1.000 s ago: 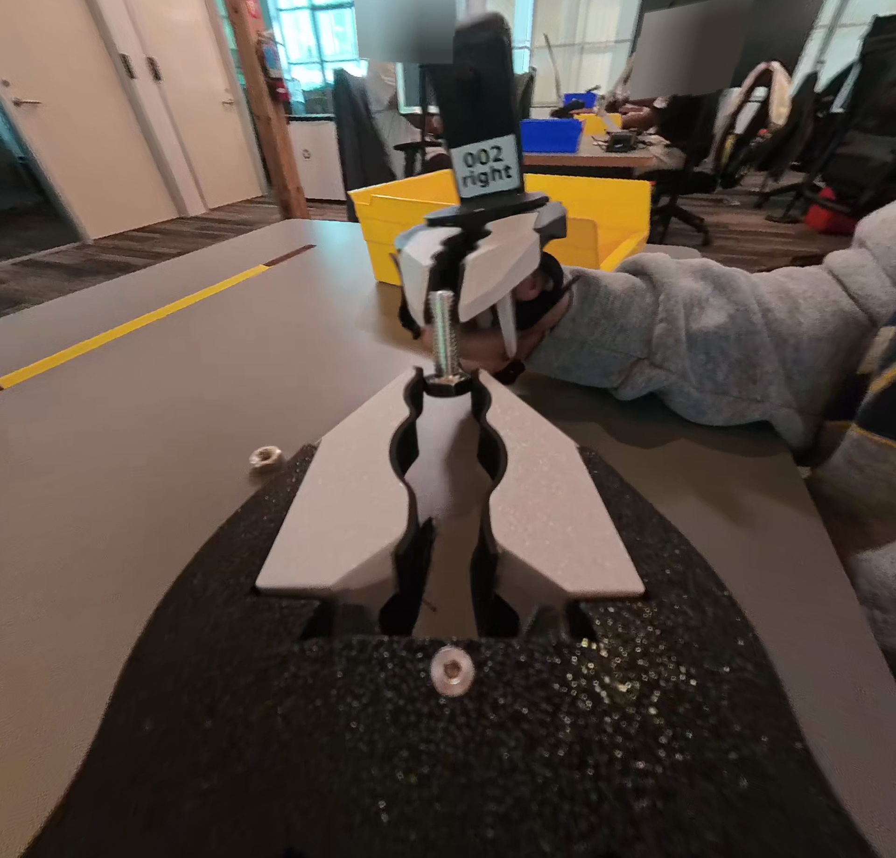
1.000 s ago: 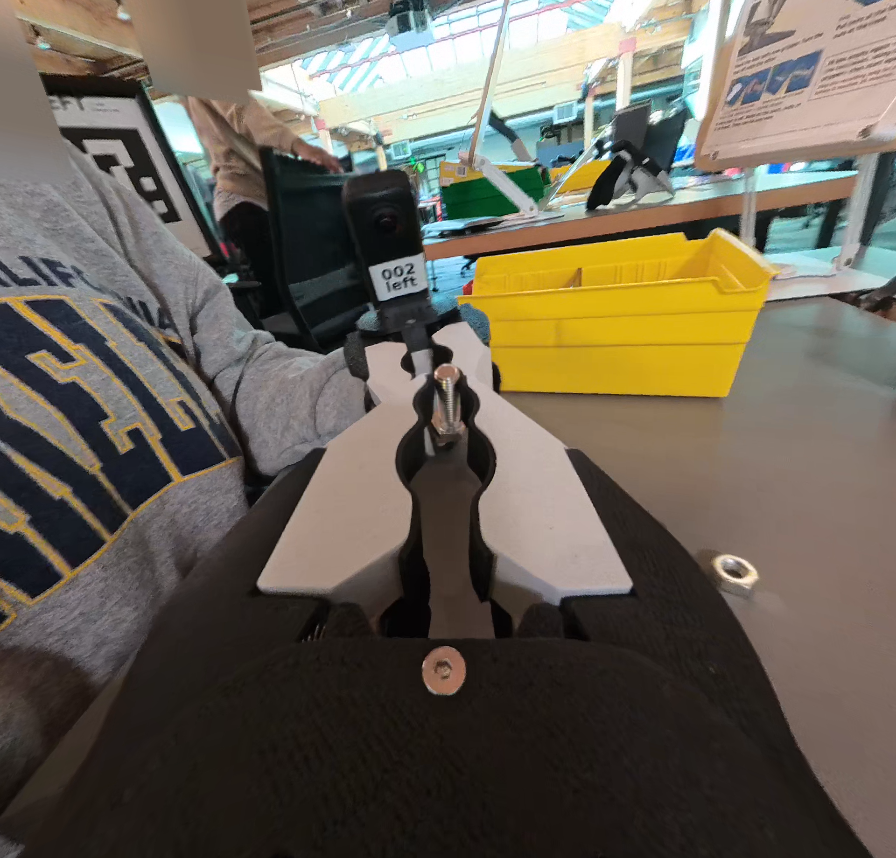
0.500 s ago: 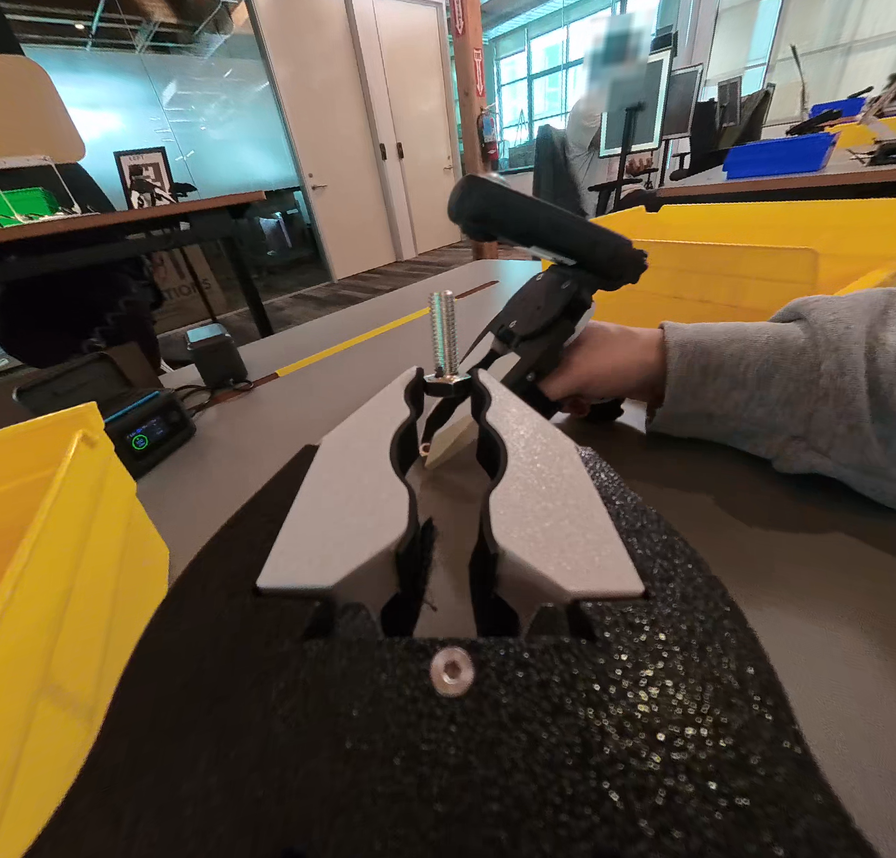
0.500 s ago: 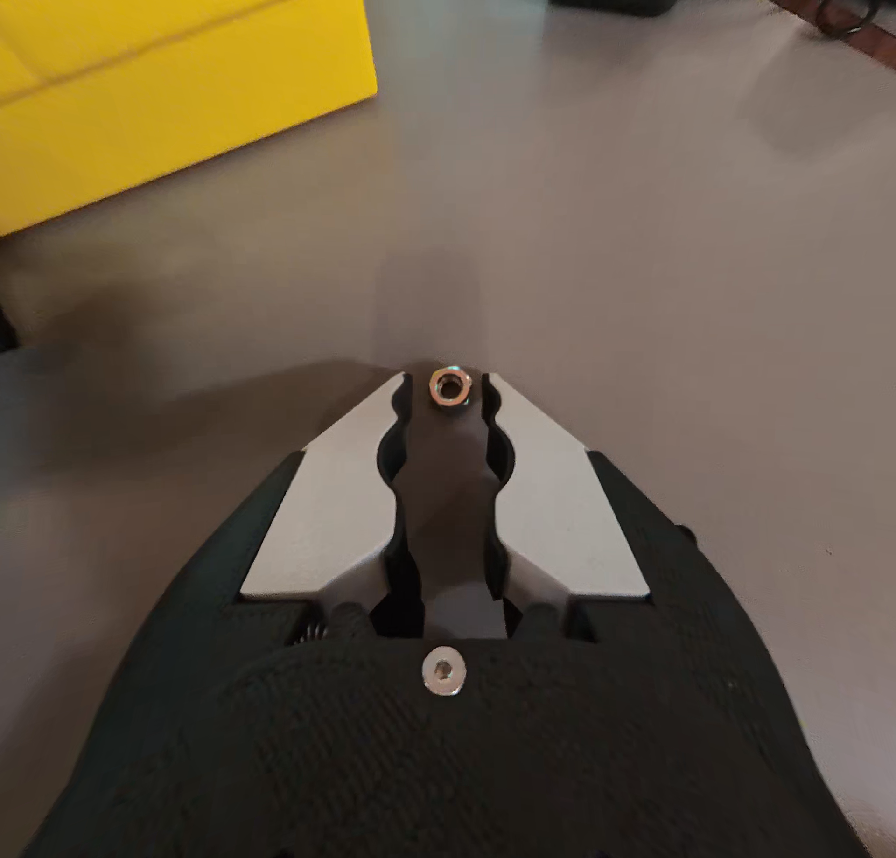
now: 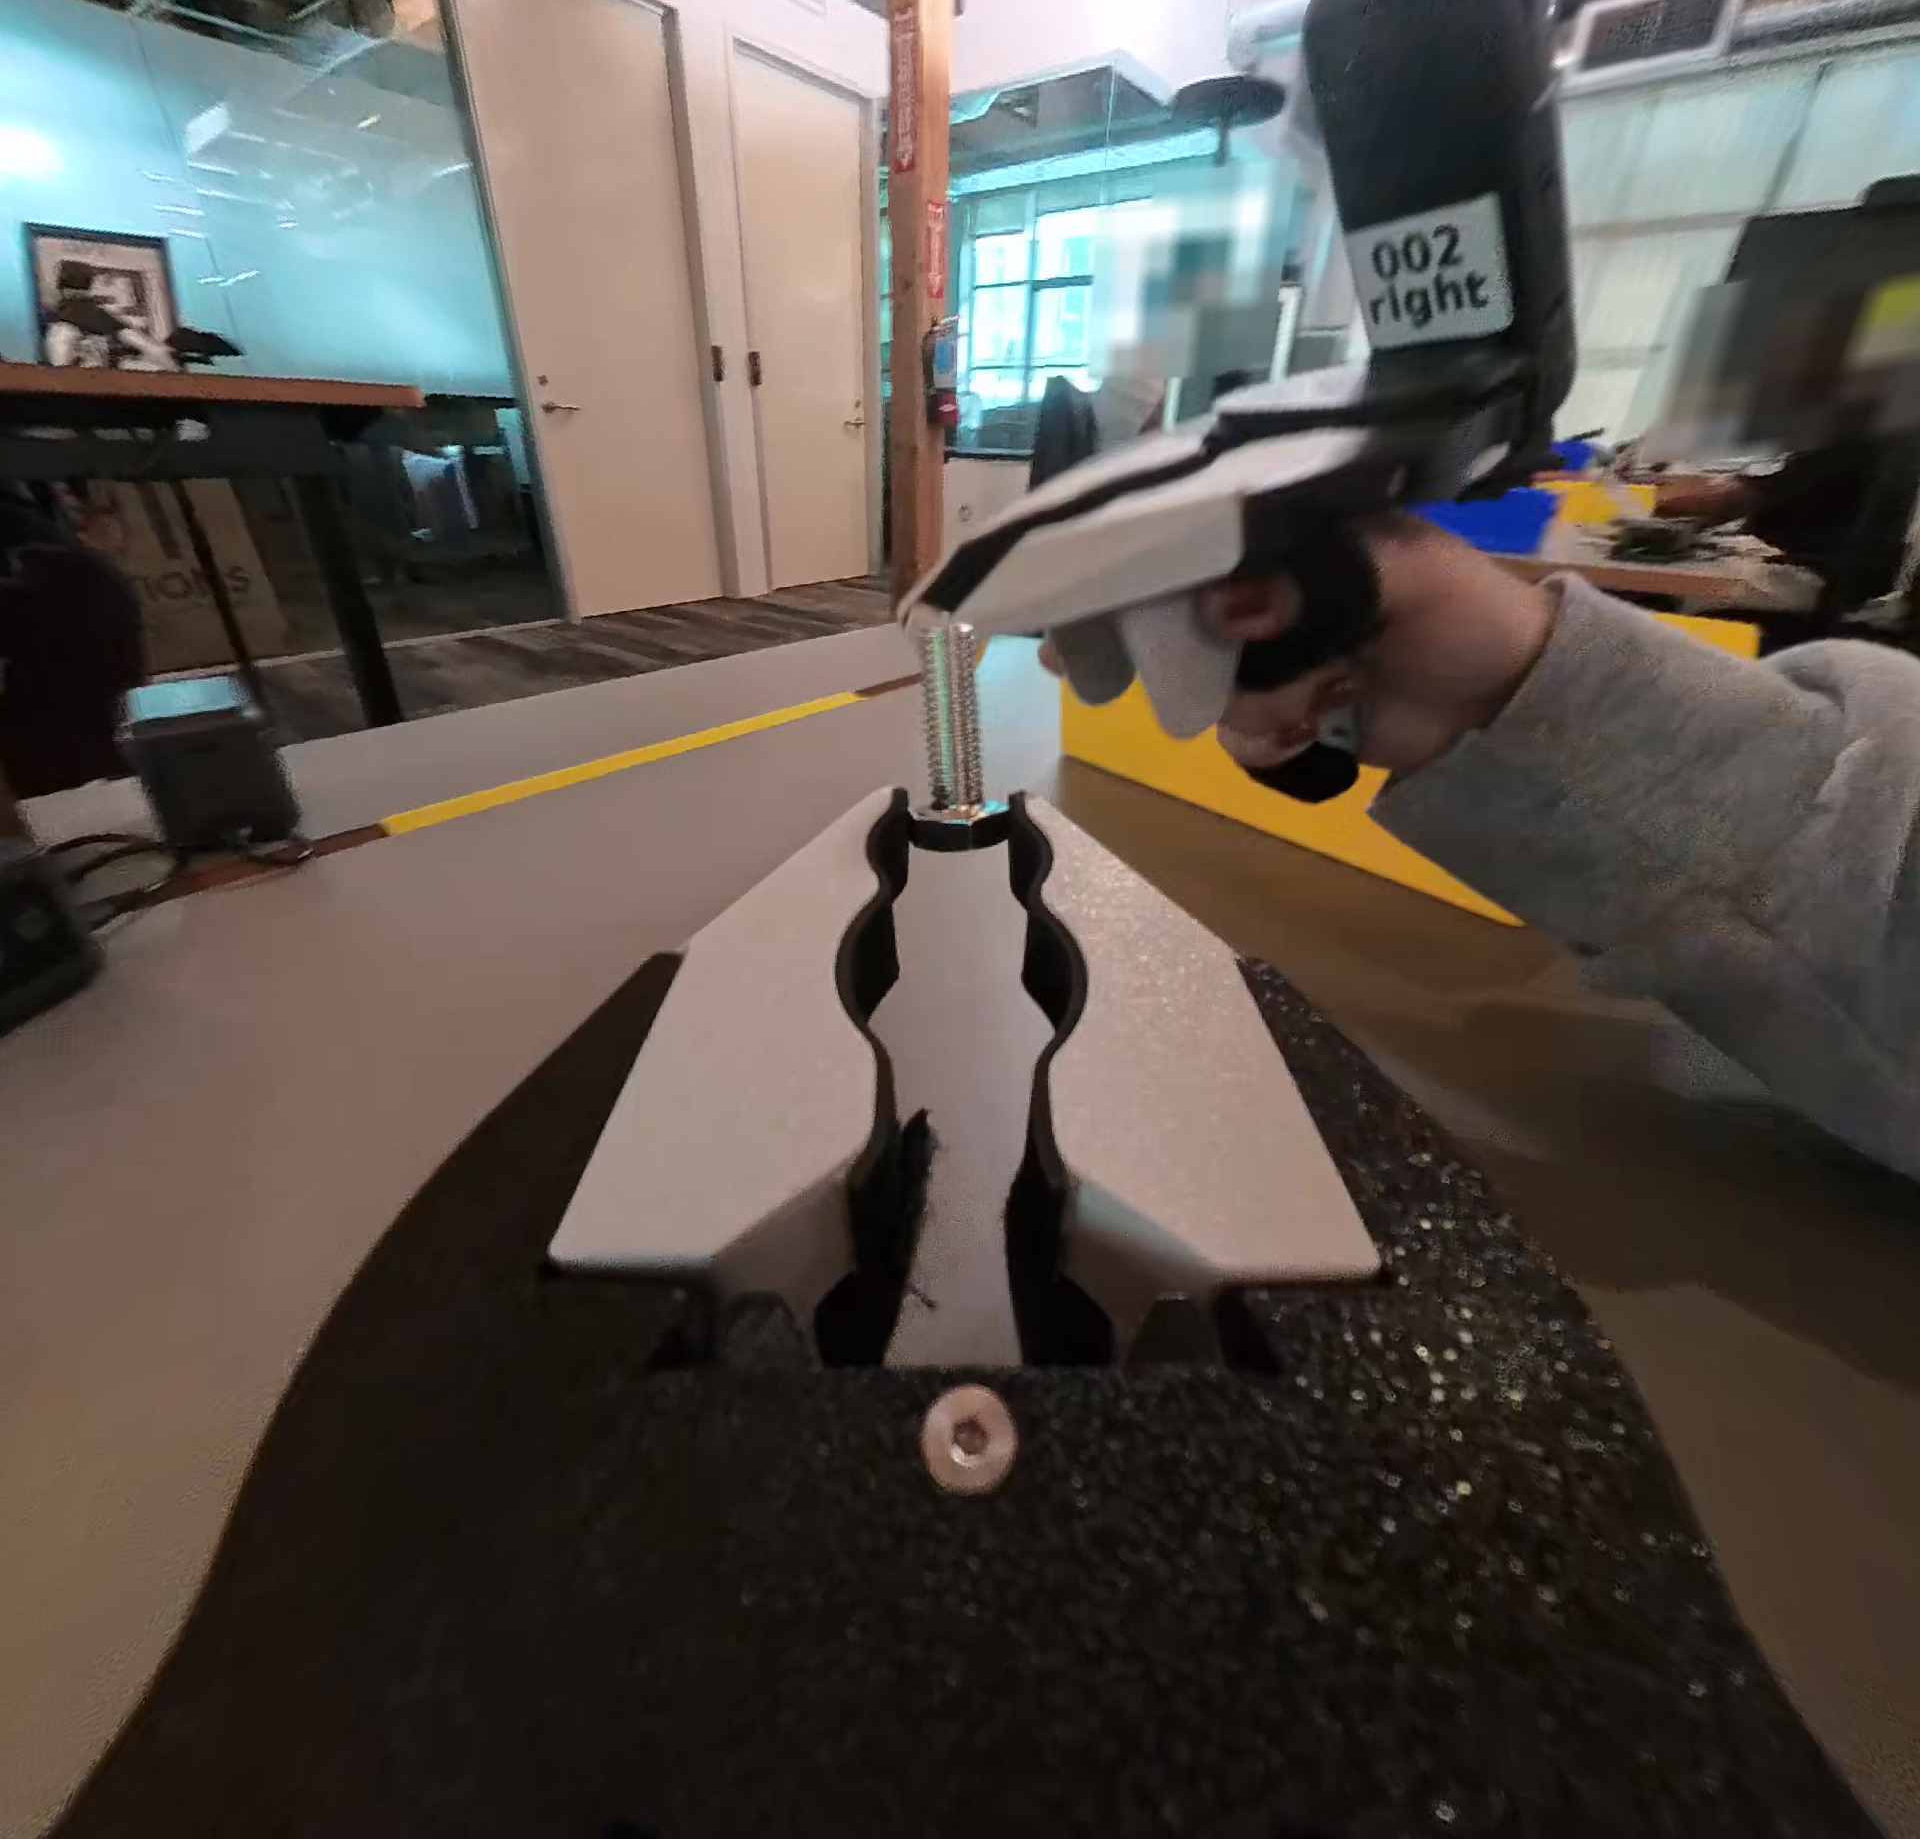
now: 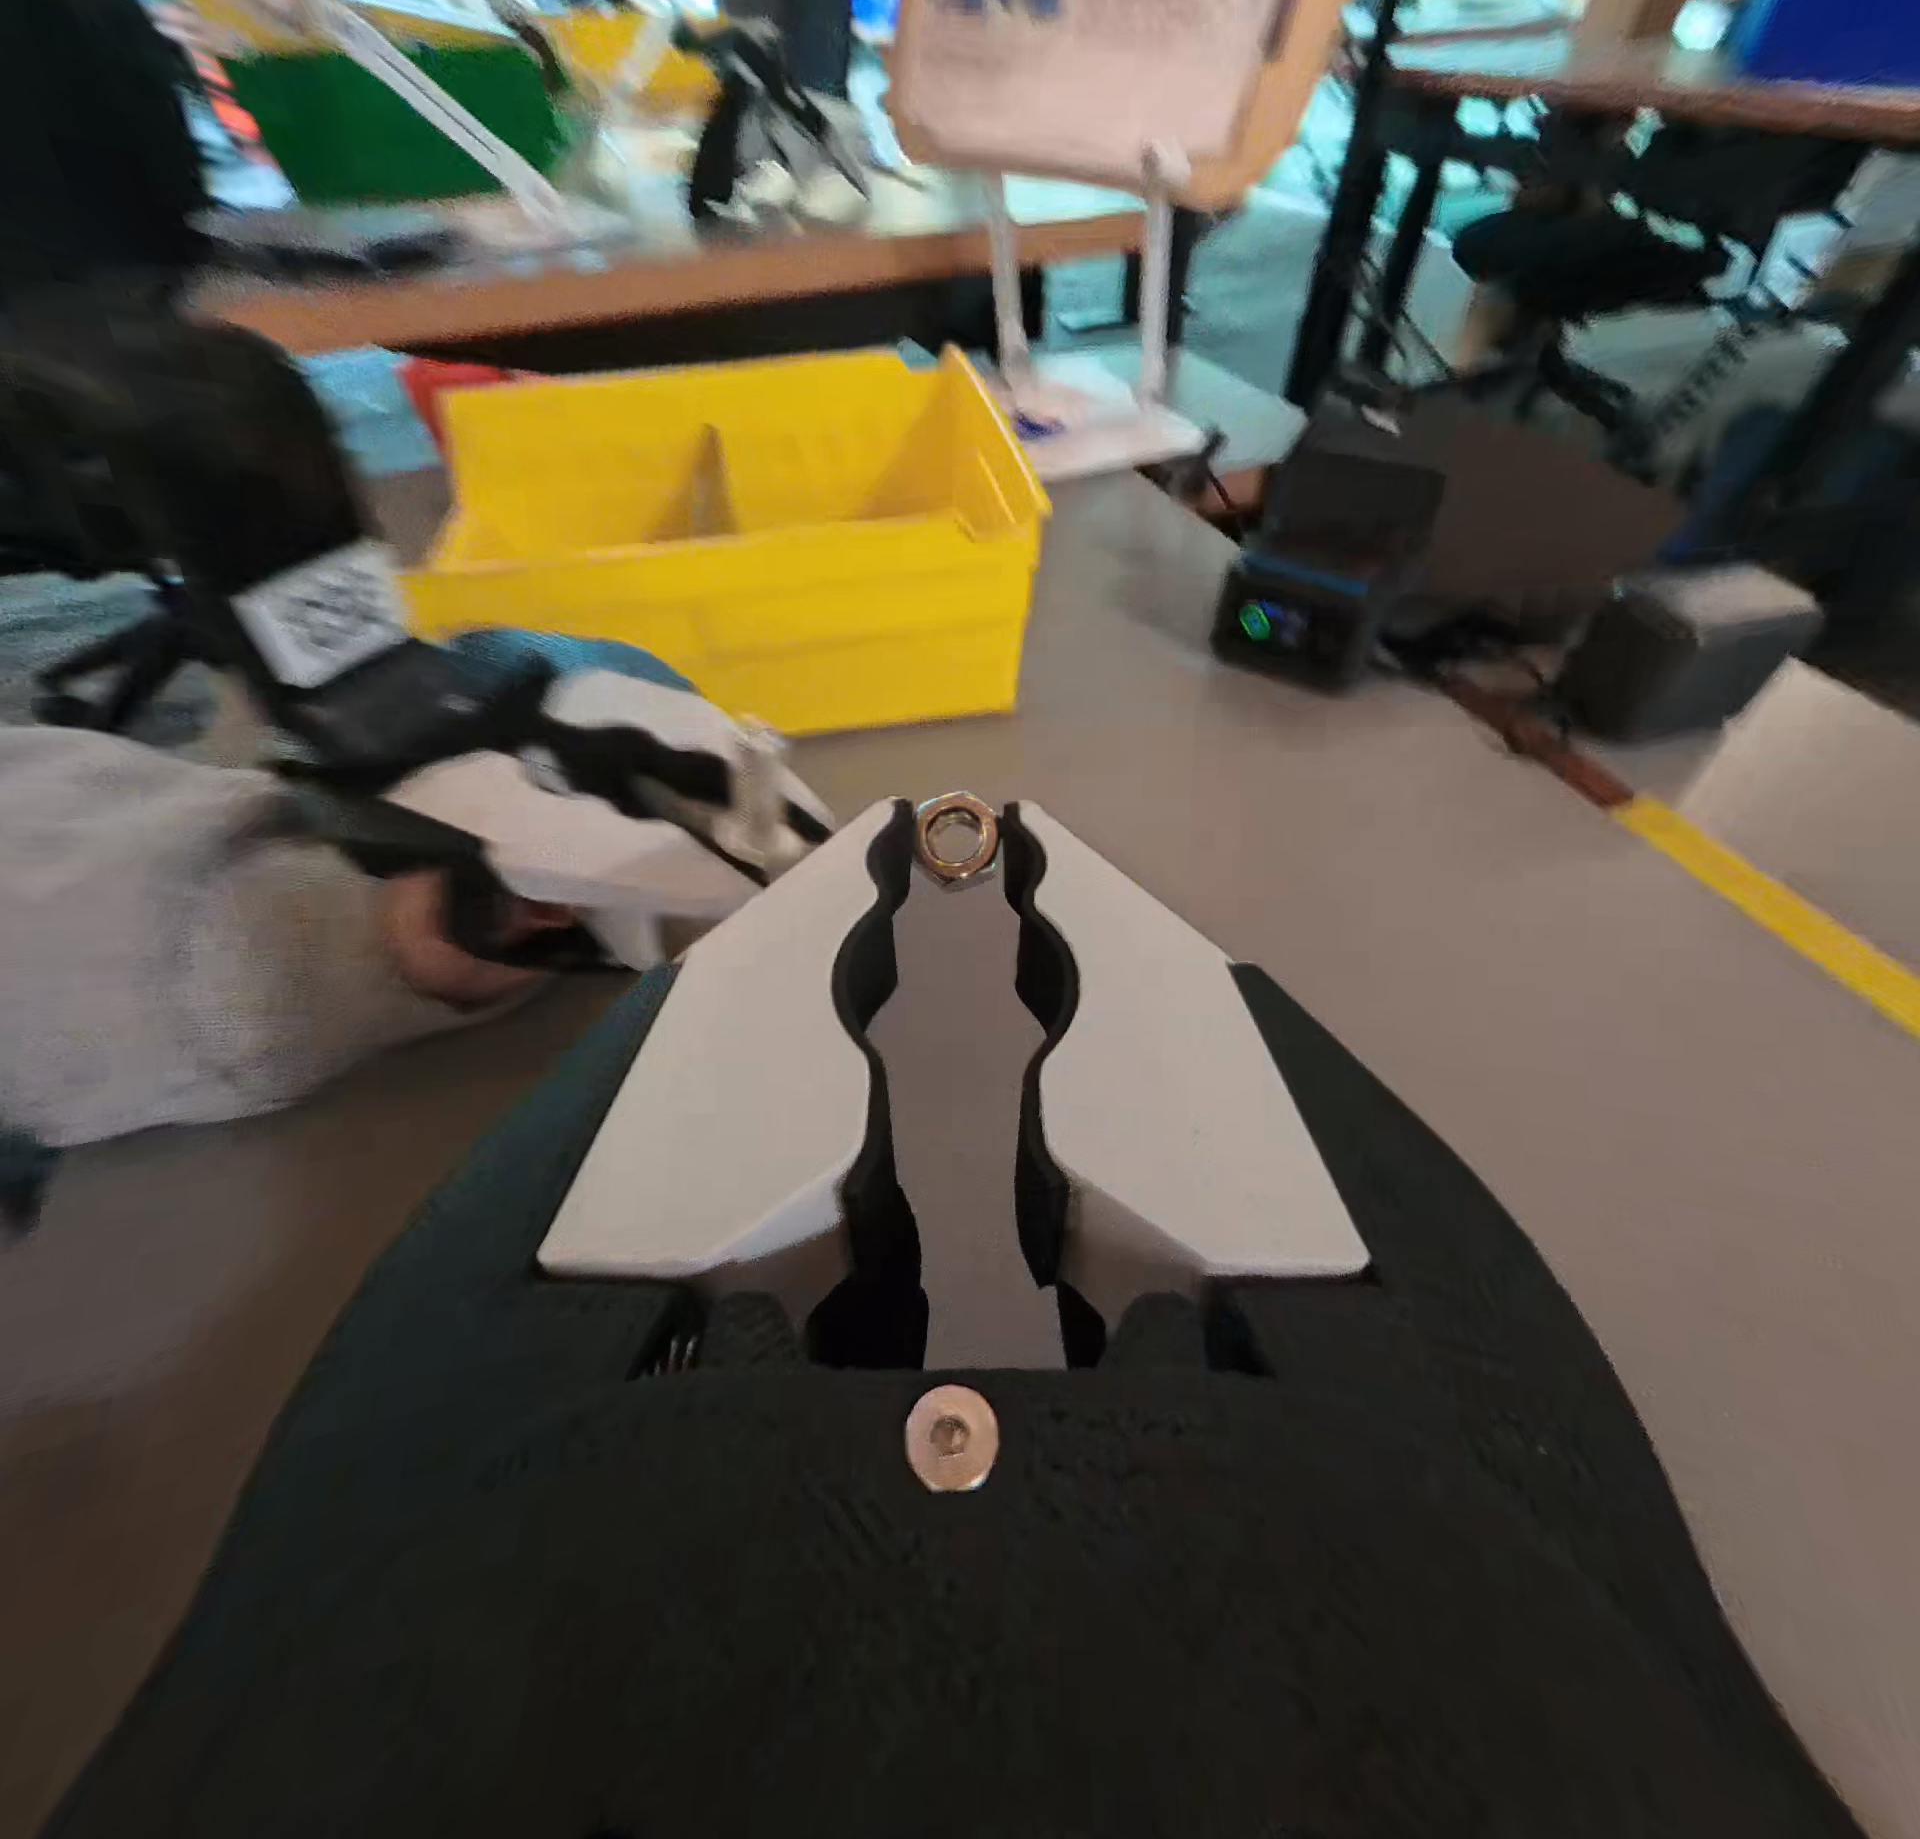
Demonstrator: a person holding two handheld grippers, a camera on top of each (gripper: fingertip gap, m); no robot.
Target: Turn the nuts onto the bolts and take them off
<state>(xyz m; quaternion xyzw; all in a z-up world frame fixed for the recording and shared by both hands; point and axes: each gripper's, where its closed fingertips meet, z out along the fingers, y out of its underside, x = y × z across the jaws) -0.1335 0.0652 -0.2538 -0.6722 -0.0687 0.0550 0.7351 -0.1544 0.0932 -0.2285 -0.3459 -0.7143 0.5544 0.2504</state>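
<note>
My left gripper [image 5: 956, 821] is shut on the hex head of a silver bolt [image 5: 951, 719], which stands upright with its thread pointing up. My right gripper [image 6: 956, 839] is shut on a silver hex nut [image 6: 956, 842], held at the fingertips with its hole facing the camera. In the left wrist view the right gripper [image 5: 920, 610] comes in from the upper right, its tips at the top end of the bolt. In the right wrist view the left gripper [image 6: 774, 802] and the blurred bolt [image 6: 756, 776] sit just left of the nut. I cannot tell whether nut and bolt touch.
The grey table [image 5: 312, 1010] has a yellow tape line [image 5: 623, 766] across it. A yellow divided bin [image 6: 727, 584] stands behind the grippers. A black device with a small screen [image 6: 1299, 615] and a dark box [image 6: 1683, 646] with cables sit at the table's edge. The tips of one gripper are about 5 centimetres away from the tips of the other.
My right gripper has shut on the nut that lay on the table, lifted it and carried it to the top of the bolt. My left gripper still holds the bolt upright.
</note>
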